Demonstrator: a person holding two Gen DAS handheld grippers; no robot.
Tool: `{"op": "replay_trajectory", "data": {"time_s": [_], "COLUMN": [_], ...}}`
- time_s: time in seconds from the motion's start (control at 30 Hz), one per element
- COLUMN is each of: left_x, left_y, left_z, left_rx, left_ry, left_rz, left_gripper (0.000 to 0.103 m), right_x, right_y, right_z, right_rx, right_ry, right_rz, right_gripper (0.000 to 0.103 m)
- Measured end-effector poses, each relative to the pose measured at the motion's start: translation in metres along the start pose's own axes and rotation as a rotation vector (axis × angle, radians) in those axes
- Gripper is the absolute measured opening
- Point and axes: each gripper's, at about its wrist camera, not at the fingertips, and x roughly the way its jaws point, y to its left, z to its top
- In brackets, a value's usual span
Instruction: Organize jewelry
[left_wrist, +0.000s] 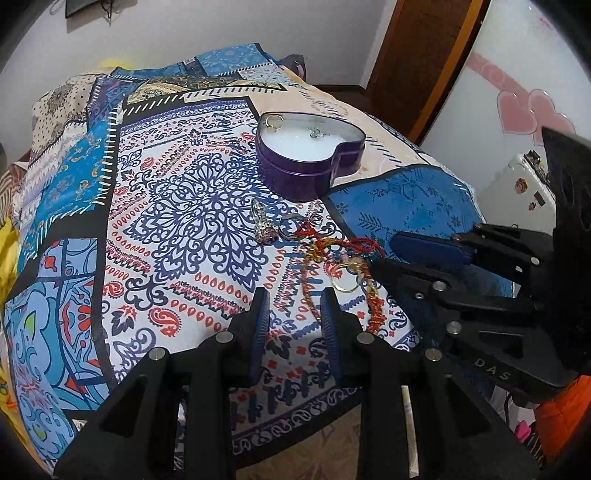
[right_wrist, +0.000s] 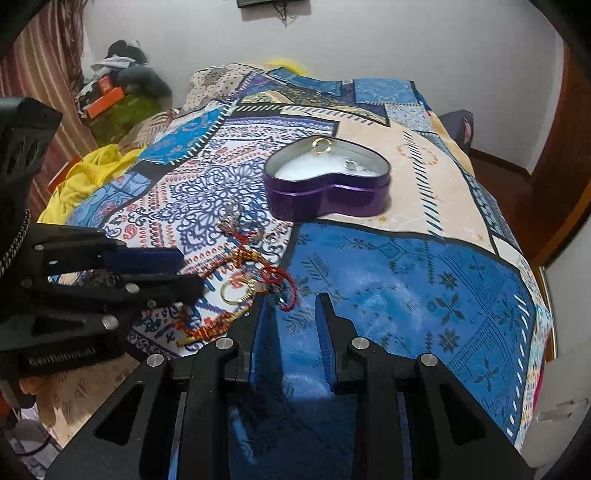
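A purple heart-shaped tin (left_wrist: 310, 173) (right_wrist: 328, 199) with a white lining stands on the patterned bedspread. It holds a gold ring (left_wrist: 275, 122) (right_wrist: 322, 144) and a small silver piece (left_wrist: 317, 133) (right_wrist: 352, 164). In front of it lies a loose pile: a silver charm (left_wrist: 264, 221), a red thread bracelet (left_wrist: 343, 243) (right_wrist: 280, 277), a gold hoop (left_wrist: 345, 286) (right_wrist: 236, 290) and a red-gold chain (left_wrist: 375, 310) (right_wrist: 210, 332). My left gripper (left_wrist: 295, 299) (right_wrist: 190, 269) hovers open just before the pile, nothing between its fingers. My right gripper (right_wrist: 293, 299) (left_wrist: 384, 254) is open and empty at the pile's right edge.
The bedspread (left_wrist: 184, 184) (right_wrist: 406, 277) covers a bed whose near edge drops off below both grippers. A yellow cloth (right_wrist: 85, 177) lies at the left side. A white cabinet with pink hearts (left_wrist: 517, 110) and a brown door (left_wrist: 417, 55) stand to the right.
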Motion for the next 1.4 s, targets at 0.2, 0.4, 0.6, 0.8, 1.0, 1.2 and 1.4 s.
{"op": "replay_trajectory", "data": {"time_s": [0.2, 0.4, 0.6, 0.8, 1.0, 1.2, 1.4], "left_x": [0.001, 0.002, 0.003, 0.011, 0.014, 0.010, -0.007], "left_y": [0.000, 0.003, 0.011, 0.007, 0.005, 0.004, -0.002], "left_z": [-0.001, 0.000, 0.001, 0.009, 0.011, 0.011, 0.012], "left_rx": [-0.002, -0.014, -0.045, -0.009, 0.007, 0.005, 0.014], "left_ry": [-0.004, -0.007, -0.025, -0.016, -0.024, -0.025, -0.065], "left_rz": [-0.005, -0.009, 0.035, 0.068, 0.071, 0.068, 0.061], "left_gripper": [0.028, 0.027, 0.012, 0.011, 0.005, 0.002, 0.002], "right_x": [0.008, 0.012, 0.004, -0.017, -0.035, -0.042, -0.047], "right_y": [0.011, 0.014, 0.002, -0.014, -0.023, -0.024, -0.027], "right_z": [0.001, 0.003, 0.001, -0.001, 0.002, 0.003, 0.005], "right_rx": [-0.073, -0.079, -0.005, 0.034, 0.063, 0.066, 0.068], "right_ry": [-0.020, -0.032, -0.065, -0.114, -0.167, -0.185, -0.201], "right_rz": [0.008, 0.039, 0.029, -0.009, -0.026, -0.034, -0.044], "right_gripper": [0.023, 0.007, 0.006, 0.006, 0.006, 0.006, 0.006]}}
